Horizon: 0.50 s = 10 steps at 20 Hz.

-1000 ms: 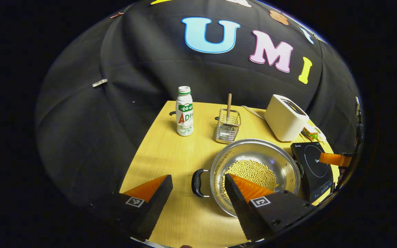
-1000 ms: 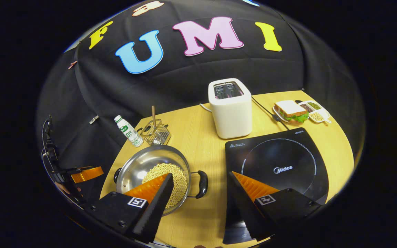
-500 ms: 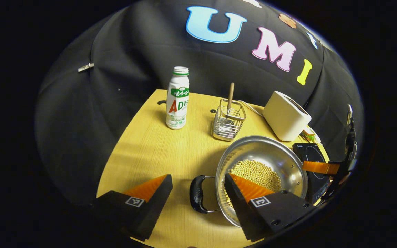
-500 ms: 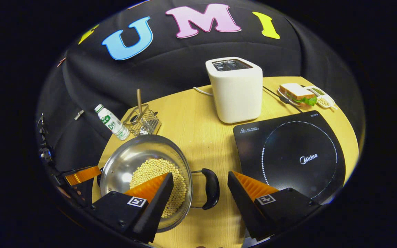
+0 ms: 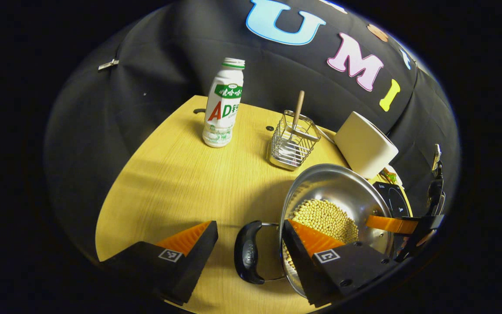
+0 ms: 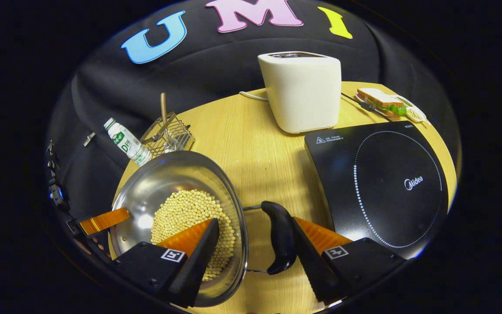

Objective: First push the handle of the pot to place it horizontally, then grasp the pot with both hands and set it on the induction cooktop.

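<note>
Round stainless-steel pot (image 5: 336, 192) holding pale yellow beans (image 5: 325, 218) sits on the yellow wooden worktop (image 5: 168, 183), left of the black induction cooktop (image 6: 377, 183) in the right gripper view, not on it, with a strip of bare wood between them. Pot has two black loop handles at opposite sides, lying level. Left gripper (image 5: 249, 245) is spread wide, straddling the pot's rim: one finger over the bare wood, the other over the beans inside the pot, with the black left handle (image 5: 247, 253) in the gap between the fingers, neither finger pressing on it. Right gripper (image 6: 254, 246) is likewise spread wide, one finger over the beans, the other just beside the black right handle (image 6: 280, 237), which lies in the gap; that finger looks to be touching or nearly touching the handle, cannot tell which. Nothing is clamped by either gripper. The right gripper also shows at the far side of the pot in the left gripper view, and the left gripper at the pot's far side in the right gripper view. Toward the worktop's far edge stand a white plastic drink bottle with green cap (image 5: 223, 104), a square wire basket with a wooden-handled utensil (image 5: 293, 141) and a white toaster (image 6: 301, 91). A sandwich on a small plate (image 6: 384, 102) sits near the far right corner.
</note>
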Motion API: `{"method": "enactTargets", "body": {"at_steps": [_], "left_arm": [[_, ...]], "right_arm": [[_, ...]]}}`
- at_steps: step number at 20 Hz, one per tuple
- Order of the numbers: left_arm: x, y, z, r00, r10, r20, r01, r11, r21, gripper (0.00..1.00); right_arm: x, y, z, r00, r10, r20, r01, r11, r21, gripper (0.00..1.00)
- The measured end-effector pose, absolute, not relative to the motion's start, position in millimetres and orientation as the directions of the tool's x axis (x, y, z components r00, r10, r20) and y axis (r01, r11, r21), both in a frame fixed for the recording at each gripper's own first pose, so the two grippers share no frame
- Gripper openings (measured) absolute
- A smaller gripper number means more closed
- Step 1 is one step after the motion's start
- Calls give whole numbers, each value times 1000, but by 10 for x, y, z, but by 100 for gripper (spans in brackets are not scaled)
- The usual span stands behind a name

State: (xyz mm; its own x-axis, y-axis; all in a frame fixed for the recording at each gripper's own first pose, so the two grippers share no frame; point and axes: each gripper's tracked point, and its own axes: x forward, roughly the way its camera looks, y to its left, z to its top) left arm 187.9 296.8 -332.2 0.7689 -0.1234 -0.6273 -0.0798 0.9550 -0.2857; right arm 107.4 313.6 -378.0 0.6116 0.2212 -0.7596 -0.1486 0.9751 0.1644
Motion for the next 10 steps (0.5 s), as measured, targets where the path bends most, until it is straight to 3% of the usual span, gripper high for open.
{"method": "enactTargets", "body": {"at_steps": [4,5,8,10], "left_arm": [[1882,2856,-3406,766,-151,-625,-80,942,-325,91],[1879,2818,-3410,766,-161,-623,-74,939,-334,88],[1890,2779,-3450,754,-169,-634,-70,940,-334,73],[1916,2795,-3475,754,-158,-638,-80,941,-328,65]], "right_arm": [[1070,3157,-3898,604,206,-770,-143,978,150,97],[1070,3134,-3902,605,200,-771,-138,980,146,92],[1093,3056,-3926,610,176,-773,-116,984,132,85],[1089,3046,-3935,606,174,-776,-103,985,139,72]]}}
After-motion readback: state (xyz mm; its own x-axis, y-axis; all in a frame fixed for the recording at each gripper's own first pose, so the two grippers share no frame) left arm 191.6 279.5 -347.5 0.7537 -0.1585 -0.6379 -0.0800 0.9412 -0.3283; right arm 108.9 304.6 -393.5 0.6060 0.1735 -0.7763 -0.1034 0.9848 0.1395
